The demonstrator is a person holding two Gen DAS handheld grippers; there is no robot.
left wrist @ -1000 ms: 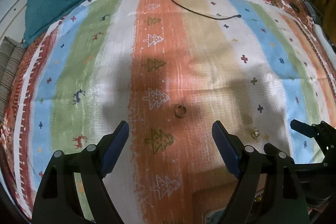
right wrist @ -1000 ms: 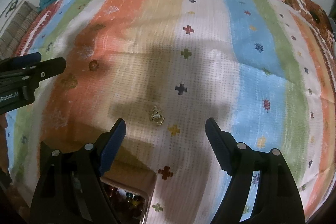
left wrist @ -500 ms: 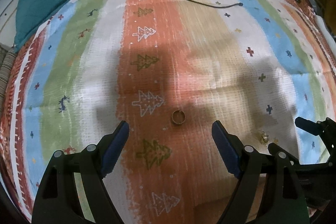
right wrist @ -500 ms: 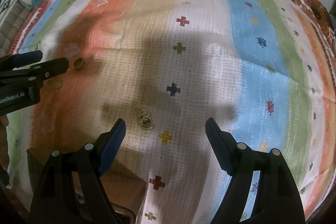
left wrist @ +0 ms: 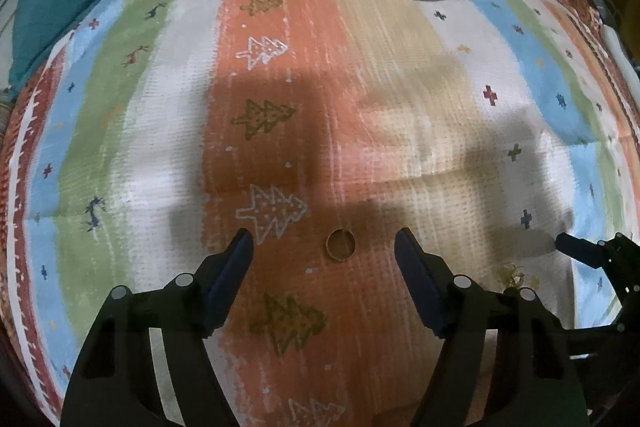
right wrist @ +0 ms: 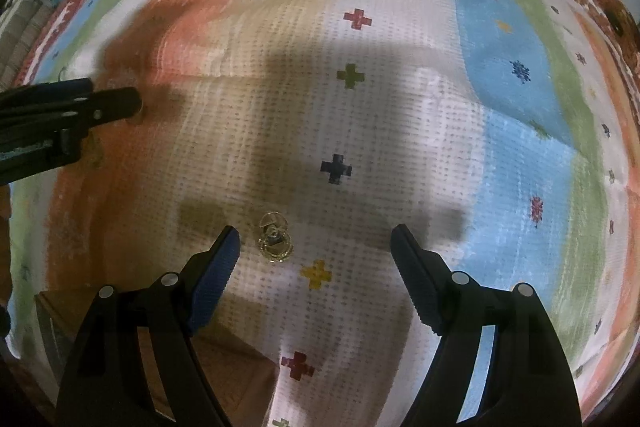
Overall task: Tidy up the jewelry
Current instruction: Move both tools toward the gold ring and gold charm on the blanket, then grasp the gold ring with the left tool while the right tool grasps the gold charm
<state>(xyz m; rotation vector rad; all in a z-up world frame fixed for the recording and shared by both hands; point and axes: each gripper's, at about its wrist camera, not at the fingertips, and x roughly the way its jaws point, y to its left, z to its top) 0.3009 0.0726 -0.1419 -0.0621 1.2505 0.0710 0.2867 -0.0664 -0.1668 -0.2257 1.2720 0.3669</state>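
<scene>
So this looks like pretty early days on the jewelry sorting. Both pieces I can make out are lying loose on the striped blanket (left wrist: pixel 400 99), nothing is picked up yet.

Starting on the left: the left claw (left wrist: pixel 324 251) points steeply down over the orange stripe, and the plain gold ring (left wrist: pixel 340 245) lies flat on the fabric right between its fingers, a touch right of center. The jaws are closing at this moment, but the blue pads (left wrist: pixel 236 263) are clear of the ring on both sides, so no grip yet. My guess is this one's the next grab.

Moving right: the small gold earring-like piece (right wrist: pixel 274 237), a couple of thin loops with something sparkly in the middle (too small to say exactly what), sits on the white part of the blanket. The right claw (right wrist: pixel 314 239) hangs over it with jaws wide apart and holding nothing. The piece is off-center, just beside the left finger, so I'd say it wants a nudge sideways before closing.

At the bottom left of the right wrist view there's a wooden box corner (right wrist: pixel 224 359), probably where things go, but I can't see inside it here. So as far as I can tell: two pickups and two drop-offs are all ahead.
</scene>
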